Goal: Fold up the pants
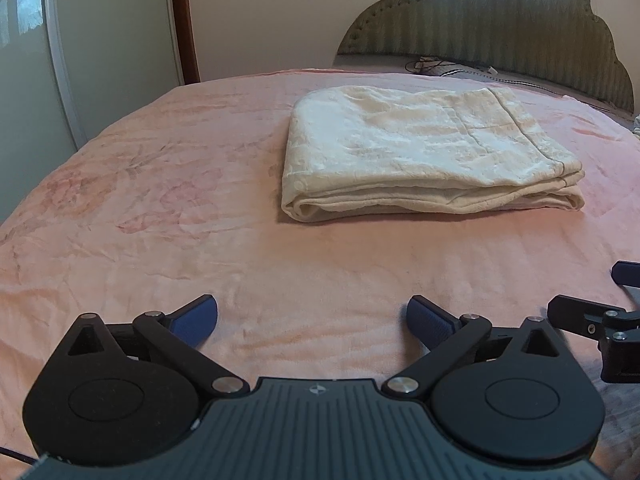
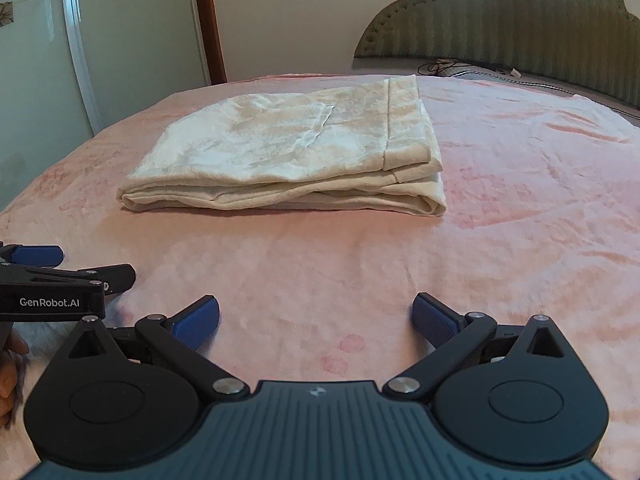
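Cream pants (image 1: pixel 424 148) lie folded into a thick rectangle mid-frame; left gripper (image 1: pixel 312 322) and right gripper (image 2: pixel 316 320) spread, empty.

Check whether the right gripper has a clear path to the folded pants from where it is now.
Probably yes. The right gripper is open and empty, and only bare pink bedspread lies between it and the folded pants. The left gripper sits off to the side.

Pink bed (image 1: pixel 160 200), green padded headboard (image 1: pixel 500 32)
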Demonstrator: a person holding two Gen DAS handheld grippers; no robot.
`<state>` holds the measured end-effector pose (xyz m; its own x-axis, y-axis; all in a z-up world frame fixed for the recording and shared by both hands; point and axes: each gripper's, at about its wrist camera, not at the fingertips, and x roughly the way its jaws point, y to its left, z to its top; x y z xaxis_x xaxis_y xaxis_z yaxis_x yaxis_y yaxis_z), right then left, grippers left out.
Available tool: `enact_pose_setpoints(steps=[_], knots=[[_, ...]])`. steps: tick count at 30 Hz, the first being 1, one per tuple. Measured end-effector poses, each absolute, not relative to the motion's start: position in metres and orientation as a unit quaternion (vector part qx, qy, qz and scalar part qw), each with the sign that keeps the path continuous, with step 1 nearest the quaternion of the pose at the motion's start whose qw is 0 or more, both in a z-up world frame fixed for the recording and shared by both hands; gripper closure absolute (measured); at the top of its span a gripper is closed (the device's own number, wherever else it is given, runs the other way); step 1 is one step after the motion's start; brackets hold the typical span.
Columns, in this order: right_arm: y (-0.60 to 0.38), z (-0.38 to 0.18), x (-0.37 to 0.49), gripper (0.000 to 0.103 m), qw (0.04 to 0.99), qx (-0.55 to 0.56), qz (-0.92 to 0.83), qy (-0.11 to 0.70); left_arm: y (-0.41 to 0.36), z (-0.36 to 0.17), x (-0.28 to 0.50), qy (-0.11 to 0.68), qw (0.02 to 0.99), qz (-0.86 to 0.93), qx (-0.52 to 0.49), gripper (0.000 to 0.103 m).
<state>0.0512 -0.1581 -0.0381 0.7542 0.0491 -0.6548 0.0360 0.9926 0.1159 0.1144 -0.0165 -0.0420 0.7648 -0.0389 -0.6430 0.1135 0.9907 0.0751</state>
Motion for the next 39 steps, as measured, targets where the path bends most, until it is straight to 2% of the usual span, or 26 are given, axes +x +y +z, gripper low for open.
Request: enact_pose_setpoints(steps=[39], knots=[[-0.1491,-0.0412,0.0531,0.0,0.934,0.029,-0.007,0.357,-0.0108,-0.0454,0.115,0.34,0.939,-0.045,0.034,0.0]])
